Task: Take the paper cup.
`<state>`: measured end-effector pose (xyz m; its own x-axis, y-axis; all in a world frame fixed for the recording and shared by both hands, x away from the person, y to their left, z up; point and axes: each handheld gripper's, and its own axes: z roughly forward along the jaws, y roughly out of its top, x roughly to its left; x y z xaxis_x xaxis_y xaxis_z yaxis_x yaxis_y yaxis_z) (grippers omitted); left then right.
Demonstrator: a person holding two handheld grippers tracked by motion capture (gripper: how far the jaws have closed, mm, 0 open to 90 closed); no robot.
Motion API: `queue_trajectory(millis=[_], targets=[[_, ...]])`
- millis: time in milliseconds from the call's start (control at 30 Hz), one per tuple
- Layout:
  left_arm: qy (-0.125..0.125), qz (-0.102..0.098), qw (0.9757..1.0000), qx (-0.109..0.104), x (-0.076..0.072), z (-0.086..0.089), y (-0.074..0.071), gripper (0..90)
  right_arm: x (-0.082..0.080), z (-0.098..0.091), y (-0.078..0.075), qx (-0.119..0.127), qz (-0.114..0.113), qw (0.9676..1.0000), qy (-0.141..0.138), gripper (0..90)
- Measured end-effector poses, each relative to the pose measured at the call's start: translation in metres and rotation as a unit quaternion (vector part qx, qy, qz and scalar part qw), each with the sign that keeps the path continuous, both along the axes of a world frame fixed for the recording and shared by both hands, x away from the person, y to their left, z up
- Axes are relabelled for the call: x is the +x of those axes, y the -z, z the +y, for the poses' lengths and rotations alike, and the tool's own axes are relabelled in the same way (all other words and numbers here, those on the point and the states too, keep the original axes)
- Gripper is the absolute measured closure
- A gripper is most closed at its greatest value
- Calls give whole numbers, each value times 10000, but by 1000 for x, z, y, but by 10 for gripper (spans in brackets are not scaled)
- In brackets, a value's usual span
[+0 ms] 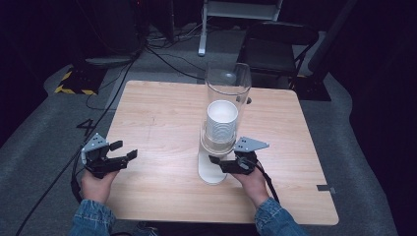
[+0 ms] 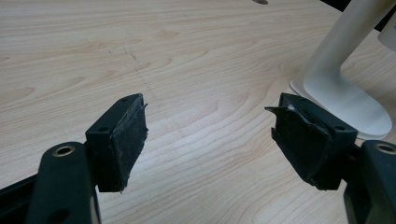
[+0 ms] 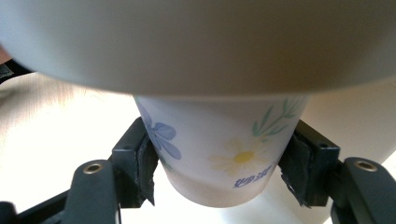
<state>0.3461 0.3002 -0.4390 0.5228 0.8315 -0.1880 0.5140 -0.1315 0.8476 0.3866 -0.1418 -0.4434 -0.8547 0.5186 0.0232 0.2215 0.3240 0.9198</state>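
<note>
Black folding chair behind table (cables nearby).

denim sleeves, black grippers, grey plates

**Where everything sits around my two grippers**

The table lies in front of me, with the cup dispenser standing on it right of centre, near my edge. Its tube rises upright, holding a stack of cups, and its base rests flat on the tabletop. My left gripper is at the table's near left edge, well apart from the dispenser, jaws spread over bare wood. My right gripper is just beside the dispenser's foot on its right, reaching under the tube. There the bottom cup hangs below the tube's rim, between my two pads, one touching each side. Behind the table, a chair stands on the floor.
</note>
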Motion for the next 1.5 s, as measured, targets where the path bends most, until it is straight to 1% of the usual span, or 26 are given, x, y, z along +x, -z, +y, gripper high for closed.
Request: queue_trajectory(millis=[100, 267, 400, 467, 600, 733, 767, 933, 967, 1067, 1100, 1200, 1233, 1267, 1300, 1333, 1367, 1400, 1500], targets=[[4, 0, 10000, -1, 0, 0, 0, 259, 0, 0, 1, 15, -4, 10000, 9, 355], [-6, -11, 10000, -29, 0, 0, 0, 259, -2, 0, 1, 76, 96, 9999, 30, 356], [-6, -8, 10000, -53, 0, 0, 0, 259, -3, -1, 1, 81, 131, 9999, 29, 356], [-8, -14, 10000, -48, 0, 1, 0, 259, -5, -1, 0, 104, 204, 9997, 27, 357], [0, -7, 10000, -56, 0, 1, 0, 258, -5, -1, 1, 101, 179, 9998, 30, 357], [-1, -7, 10000, -43, 0, 0, 0, 259, -4, 0, 2, 161, 175, 9997, 32, 357], [-1, -3, 10000, -41, 0, 0, 0, 259, -3, 1, 4, 214, 198, 9996, 29, 357], [0, -3, 10000, -50, 0, 0, 0, 259, -4, 2, 5, 270, 227, 9994, 37, 357], [5, -6, 10000, -62, 0, 0, 0, 259, -3, 4, 7, 297, 268, 9992, 12, 359], [-5, -9, 10000, -67, 0, 0, 0, 259, -3, 3, 7, 305, 251, 9992, 19, 360], [5, -17, 10000, -62, 0, 2, 0, 259, -3, 1, 6, 238, 224, 9995, 26, 360], [-16, -10, 10000, -87, 0, 2, 0, 259, -4, 0, 6, 215, 231, 9995, 26, 359], [-21, -2, 10000, -86, 0, 3, 0, 259, -5, 0, 6, 166, 212, 9996, 43, 359], [-18, -5, 10000, -83, 0, 3, 0, 259, -5, -1, 5, 8, 159, 9998, 73, 361], [-18, -11, 10000, -82, 0, 3, 0, 259, -4, 0, 9, -199, 335, 9992, 68, 367], [-18, -17, 10000, -84, 0, 3, 0, 259, -4, 0, 11, -311, 374, 9988, 95, 367], [-18, -17, 10000, -84, 0, 3, 0, 259, -4, 0, 11, -311, 374, 9988, 95, 367], [-14, -18, 10000, -86, 0, 3, -1, 259, -4, 1, 14, -365, 397, 9985, 100, 367], [-24, -14, 9999, -99, 0, 4, 0, 259, -6, -1, 14, -411, 309, 9986, 100, 365]])
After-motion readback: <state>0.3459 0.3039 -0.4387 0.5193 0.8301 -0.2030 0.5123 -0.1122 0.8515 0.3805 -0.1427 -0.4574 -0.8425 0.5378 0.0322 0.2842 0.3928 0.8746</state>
